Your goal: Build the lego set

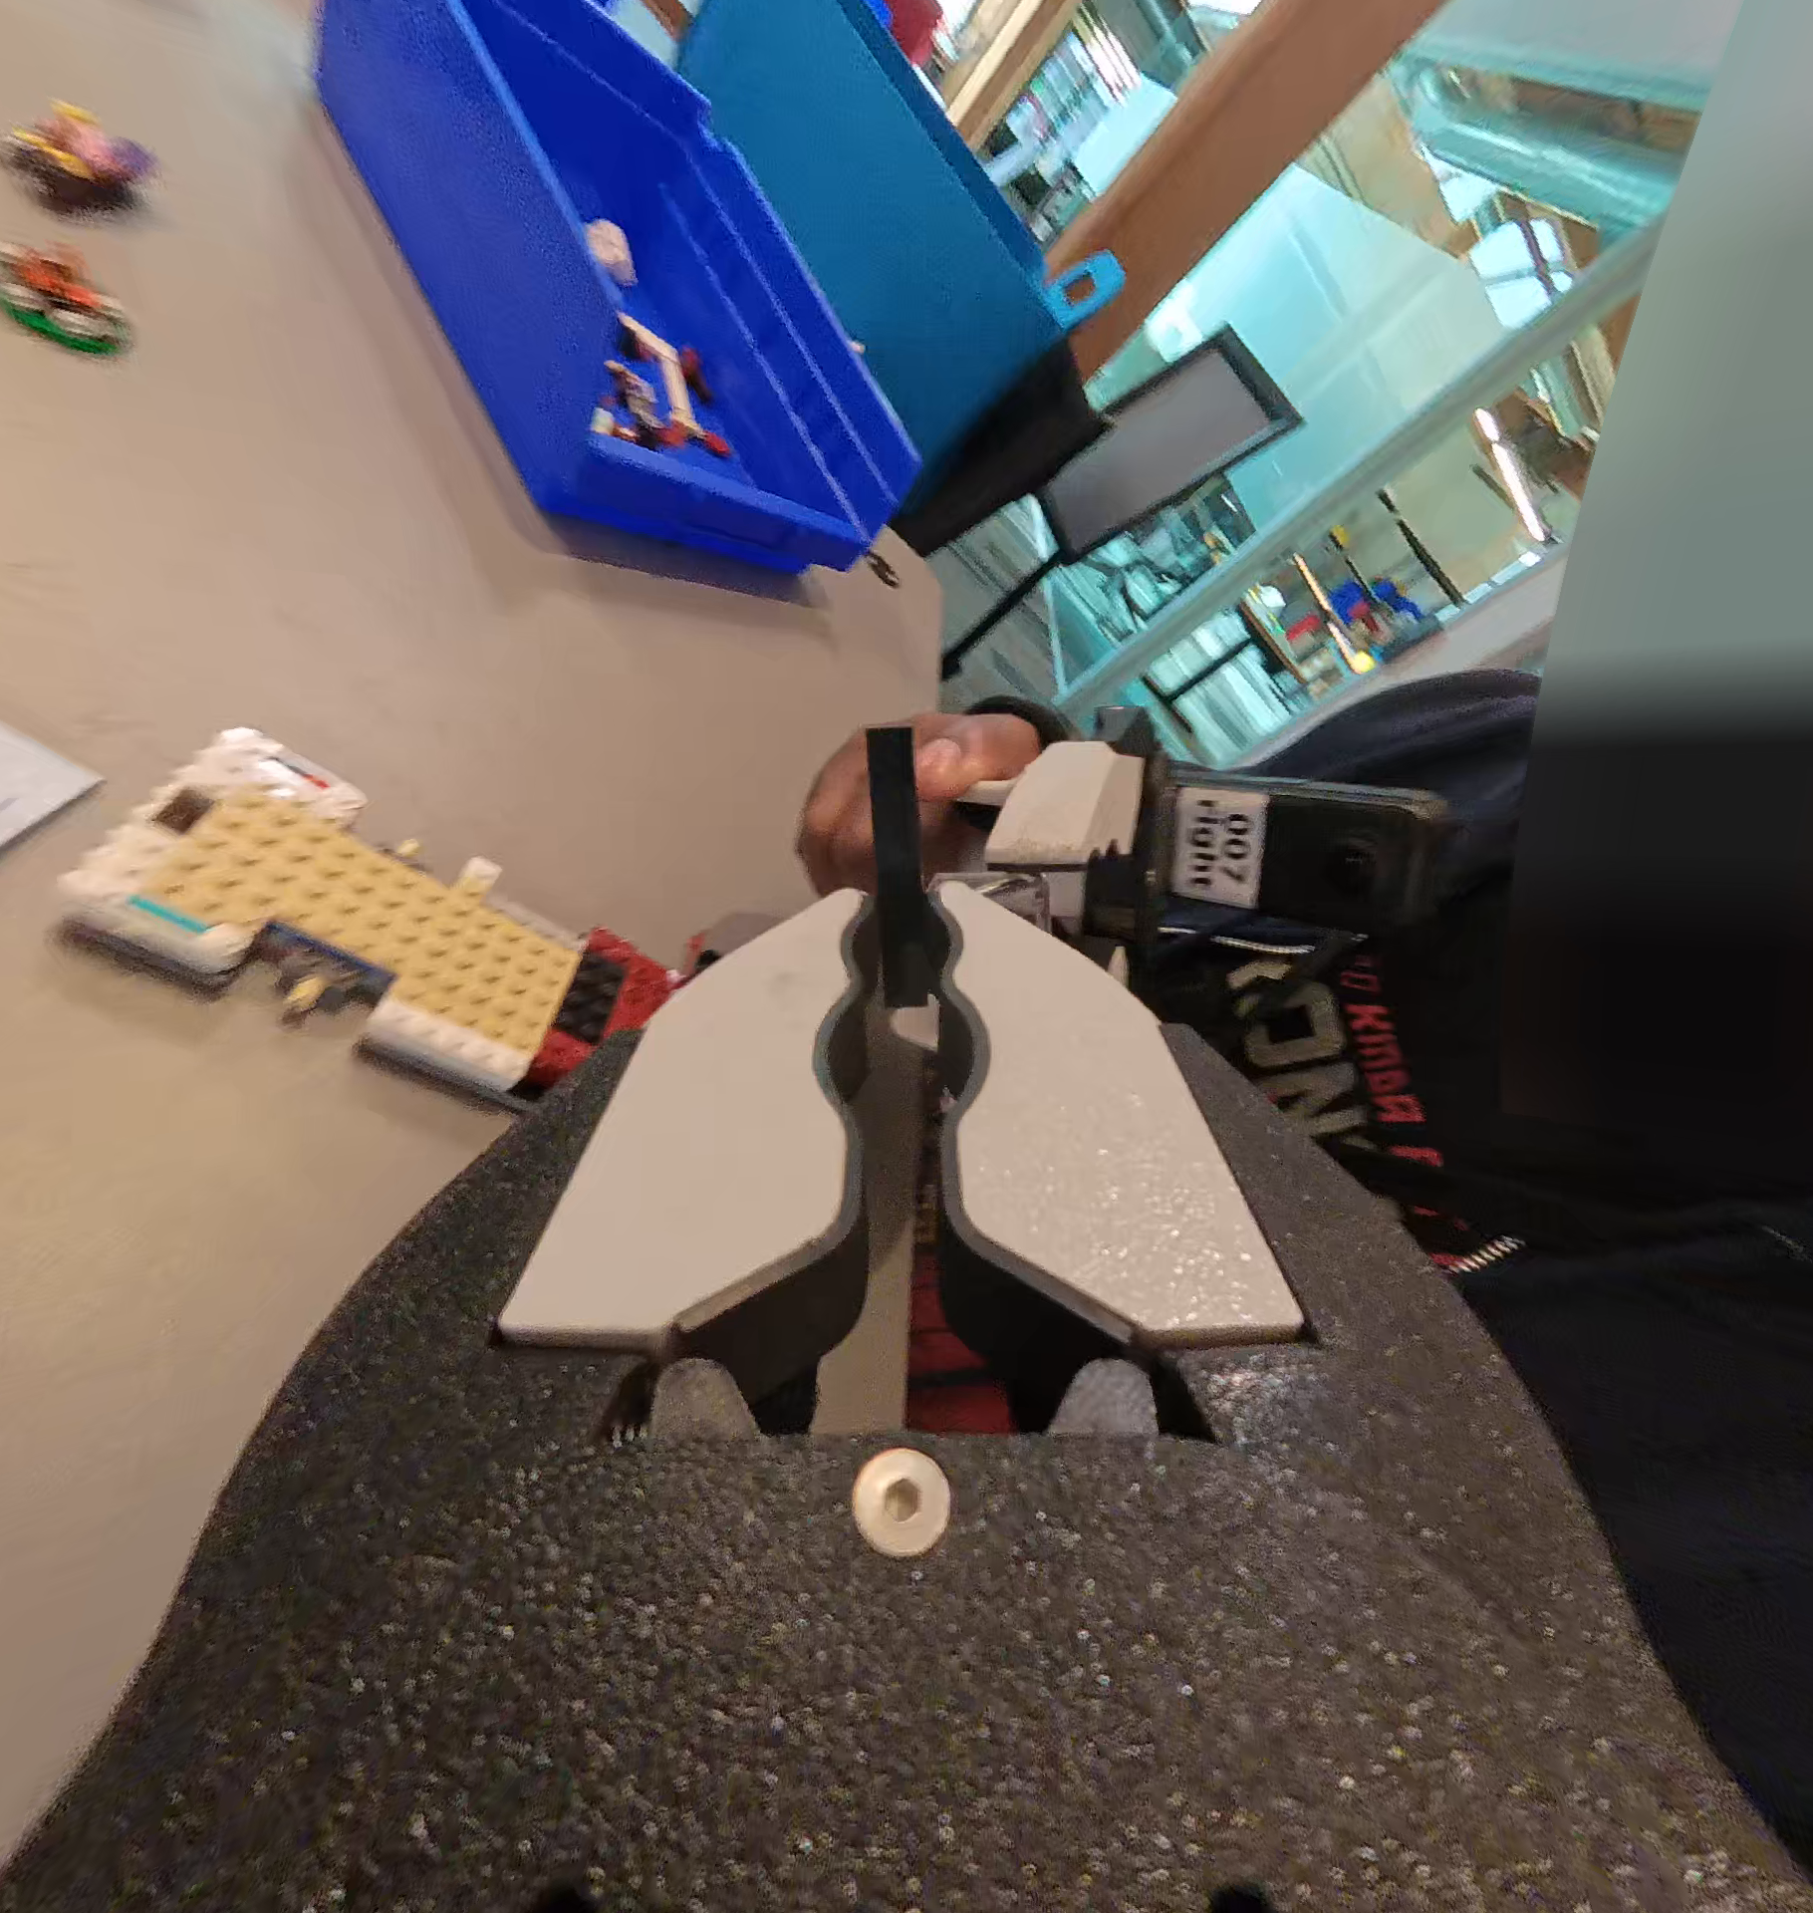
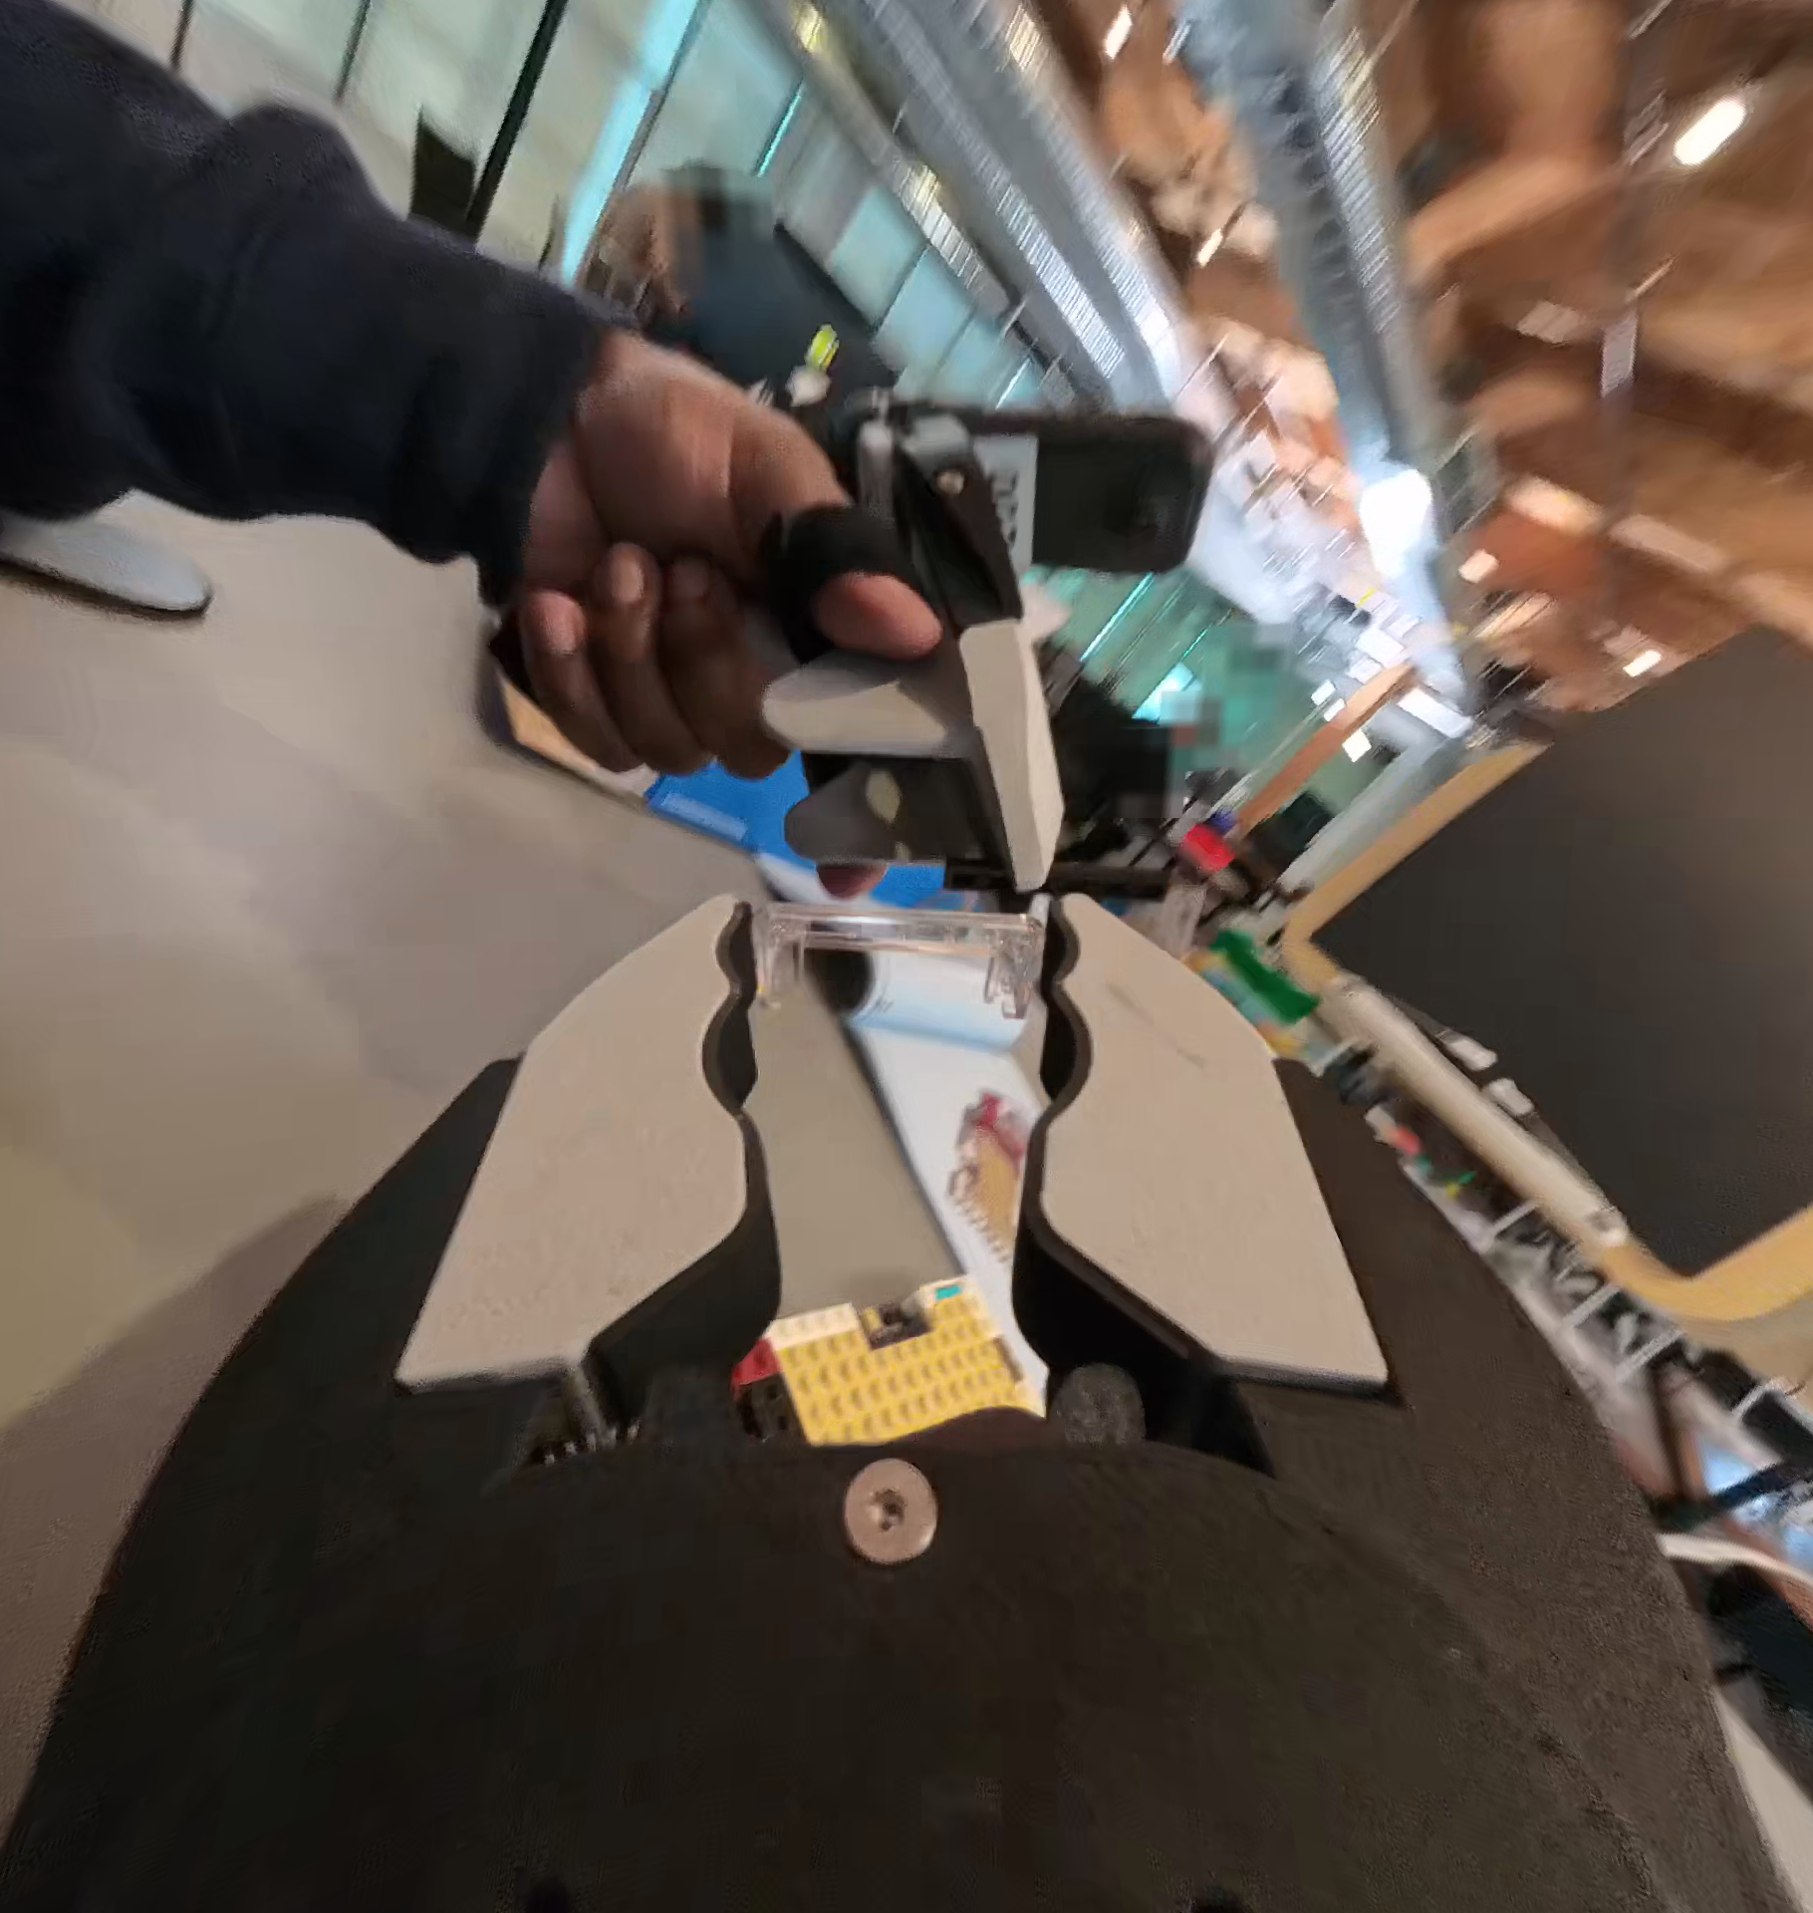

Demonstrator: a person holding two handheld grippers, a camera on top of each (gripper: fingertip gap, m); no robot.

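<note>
**Both tools loaded: black strip on your left, clear piece on your right**

Gripped in your left tool (image 1: 897, 932) is a thin black strip (image 1: 890, 828), pinched between the two grey fingers (image 1: 768, 1046) near their tips and sticking up past them. Just beyond it your right hand (image 1: 871, 807) holds the other tool, which points in towards the strip.

Your right tool (image 2: 897, 947) is closed on a clear plastic piece (image 2: 897, 942) that spans the wide gap between its fingers, one end against each pad. Your left hand (image 2: 654, 580) holds the left tool just beyond that clear piece, its fingers angled down towards it.

Both tools are raised above the worktop (image 1: 468, 673). On it, to the left in the left wrist view, lies a flat brick-built model (image 1: 343, 911) with a tan studded top, white edges and a red and black section at its near end. Farther back stands a blue bin (image 1: 488, 259) with a few small loose pieces inside, and two small colourful builds (image 1: 64, 238) sit near the far left edge. A printed booklet (image 2: 944, 1097) lies on the worktop beneath your right tool.
</note>
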